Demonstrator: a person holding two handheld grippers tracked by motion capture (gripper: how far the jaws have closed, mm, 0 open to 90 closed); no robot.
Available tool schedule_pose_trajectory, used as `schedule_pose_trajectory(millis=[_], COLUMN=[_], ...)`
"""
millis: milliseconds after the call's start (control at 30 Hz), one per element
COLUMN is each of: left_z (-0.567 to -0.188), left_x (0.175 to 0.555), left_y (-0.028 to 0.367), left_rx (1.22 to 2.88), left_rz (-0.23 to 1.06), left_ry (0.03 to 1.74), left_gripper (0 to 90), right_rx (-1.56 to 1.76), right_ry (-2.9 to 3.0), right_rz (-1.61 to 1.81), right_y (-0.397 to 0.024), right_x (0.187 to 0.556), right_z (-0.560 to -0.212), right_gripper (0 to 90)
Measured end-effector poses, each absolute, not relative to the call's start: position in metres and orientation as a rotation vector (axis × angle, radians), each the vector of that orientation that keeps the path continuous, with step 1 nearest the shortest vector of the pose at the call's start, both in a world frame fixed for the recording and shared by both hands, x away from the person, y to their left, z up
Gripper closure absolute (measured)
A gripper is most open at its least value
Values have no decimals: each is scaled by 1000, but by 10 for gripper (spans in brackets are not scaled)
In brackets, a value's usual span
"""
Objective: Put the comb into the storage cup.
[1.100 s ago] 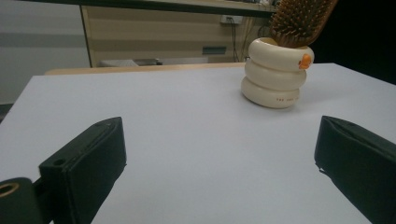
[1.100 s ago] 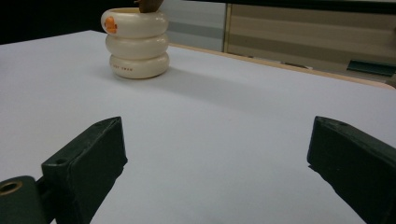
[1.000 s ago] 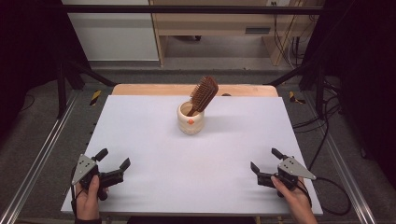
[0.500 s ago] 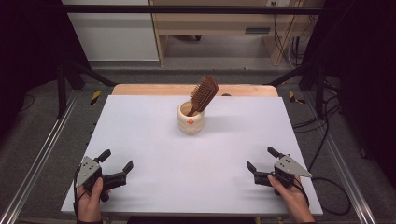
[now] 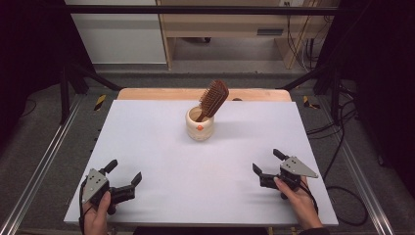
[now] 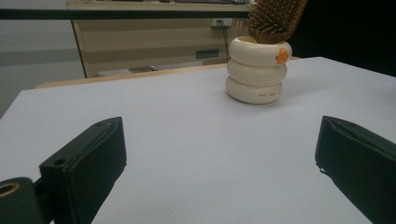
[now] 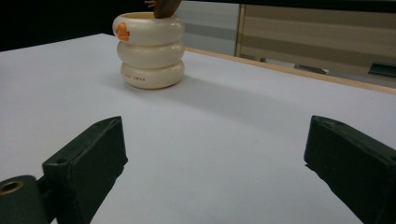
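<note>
It looked like a lab or test room: a white-topped wooden table [image 5: 147,147] stood inside a metal rail frame [image 5: 39,166], black cables [image 5: 337,147] trailed over grey carpet, and a pale wooden desk [image 5: 225,24] stood behind.

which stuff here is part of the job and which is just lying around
In the job:
hairbrush
cream holder
left gripper, open
right gripper, open

Lying about:
wooden board behind the white table
cables on the floor

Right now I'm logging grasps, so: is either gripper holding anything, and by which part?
Nothing is held. The left gripper and right gripper are both open over the table, apart from the hairbrush standing in the cream holder.
</note>
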State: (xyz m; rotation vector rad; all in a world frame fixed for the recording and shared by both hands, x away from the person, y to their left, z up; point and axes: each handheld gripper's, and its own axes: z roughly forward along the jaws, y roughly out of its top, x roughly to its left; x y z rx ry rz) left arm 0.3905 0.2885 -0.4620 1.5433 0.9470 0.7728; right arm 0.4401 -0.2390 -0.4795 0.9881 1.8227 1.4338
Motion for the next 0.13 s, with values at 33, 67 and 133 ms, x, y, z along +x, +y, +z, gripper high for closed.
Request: schedule_pose_trajectory(millis=[33,67,133], left_z=[-462,-462,-462], left_x=[391,391,392], left_y=[288,287,286], left_rx=[1543,1547,1555], left_rz=[774,776,781], left_ry=[944,940,936], left_gripper=[19,20,19], right_rx=[988,992,1006], right_ry=[1826,1826,1831], right_rz=[1424,1420,1406], right_y=[-238,-238,-237], right_x=[440,439,439], right_z=[-480,-479,-479], right_gripper=[61,62,62])
